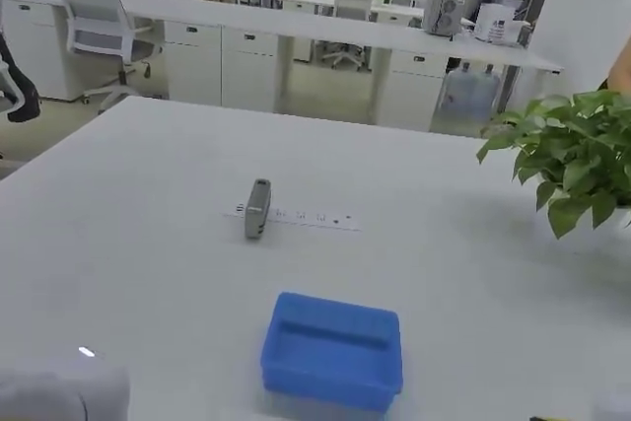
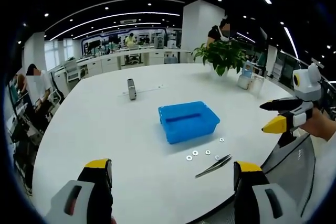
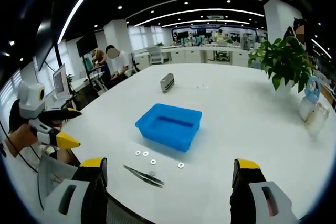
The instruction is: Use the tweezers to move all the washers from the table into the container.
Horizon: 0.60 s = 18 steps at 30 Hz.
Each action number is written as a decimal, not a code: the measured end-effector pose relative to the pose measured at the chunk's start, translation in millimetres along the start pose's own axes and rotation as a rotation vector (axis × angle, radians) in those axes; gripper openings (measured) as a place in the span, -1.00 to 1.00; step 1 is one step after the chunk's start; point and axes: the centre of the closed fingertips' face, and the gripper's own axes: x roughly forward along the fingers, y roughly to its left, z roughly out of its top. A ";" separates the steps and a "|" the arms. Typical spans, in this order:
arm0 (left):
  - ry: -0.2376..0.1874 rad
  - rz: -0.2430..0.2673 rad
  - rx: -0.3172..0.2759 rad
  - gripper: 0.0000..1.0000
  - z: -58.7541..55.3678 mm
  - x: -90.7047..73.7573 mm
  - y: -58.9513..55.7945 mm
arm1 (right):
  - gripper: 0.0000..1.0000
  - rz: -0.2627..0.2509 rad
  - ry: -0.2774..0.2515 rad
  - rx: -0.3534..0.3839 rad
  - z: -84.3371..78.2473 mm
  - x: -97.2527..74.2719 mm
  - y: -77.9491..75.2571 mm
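Your left tongs (image 2: 172, 165) and right tongs (image 3: 170, 163) both gape wide, holding nothing. The tweezers (image 2: 214, 166) and washers (image 2: 195, 152) lie on the table (image 2: 105, 129) just beside the blue container (image 2: 191, 129), toward you.

Just ahead of the left gripper (image 2: 172, 166), the washers (image 2: 195, 152) are mere specks, too small to count for sure. Ahead of the right gripper (image 3: 169, 163), one speck blurs into the tweezers (image 3: 144, 176). Both grippers' jaws run off the bottom edge, and so does a grey blur (image 1: 59, 396) in the head view.
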 end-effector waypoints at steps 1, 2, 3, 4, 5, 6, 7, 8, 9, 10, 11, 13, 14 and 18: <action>-0.001 -0.005 -0.003 0.99 0.8 1.2 -0.3 | 0.98 0.001 0.002 0.000 -0.4 0.8 -0.3; 0.000 -0.009 -0.006 0.99 1.5 2.3 -0.5 | 0.98 0.000 0.003 0.002 -0.6 1.3 -0.7; -0.002 -0.012 -0.006 0.99 2.5 4.1 -0.5 | 0.98 0.000 0.003 0.005 -0.3 1.6 -0.8; -0.004 -0.015 -0.002 0.99 3.3 5.4 -0.9 | 0.98 0.000 0.002 0.007 -0.1 2.1 -1.1; -0.004 -0.019 0.003 0.99 3.9 7.7 -1.0 | 0.98 -0.002 0.004 0.011 -0.3 3.6 -1.9; -0.001 -0.022 0.006 0.99 4.0 9.3 -1.3 | 0.98 -0.001 0.007 0.013 -0.8 4.8 -2.4; -0.001 -0.028 0.013 0.99 4.1 11.9 -1.6 | 0.98 -0.002 0.010 0.015 -1.4 5.7 -2.8; 0.000 -0.033 0.015 0.99 3.8 14.3 -1.6 | 0.98 -0.004 0.011 0.017 -1.9 6.8 -3.7; 0.004 -0.033 0.014 0.99 3.3 16.5 -1.2 | 0.98 -0.005 0.011 0.019 -2.3 7.7 -4.1; 0.010 -0.035 0.018 0.99 2.3 19.9 -0.7 | 0.97 -0.005 0.014 0.024 -3.2 9.2 -4.6; 0.015 -0.045 0.029 0.98 1.6 21.8 -2.0 | 0.95 -0.006 0.015 0.027 -3.8 10.2 -5.1; 0.034 -0.056 0.058 0.82 -0.4 26.0 -3.2 | 0.93 -0.010 0.020 0.031 -5.6 13.7 -6.0; 0.035 -0.063 0.076 0.76 -0.6 29.2 -3.9 | 0.91 -0.010 0.025 0.030 -6.8 15.3 -6.1; 0.068 -0.103 0.094 0.73 -5.6 38.8 -8.9 | 0.89 -0.006 0.062 0.024 -14.1 23.0 -6.6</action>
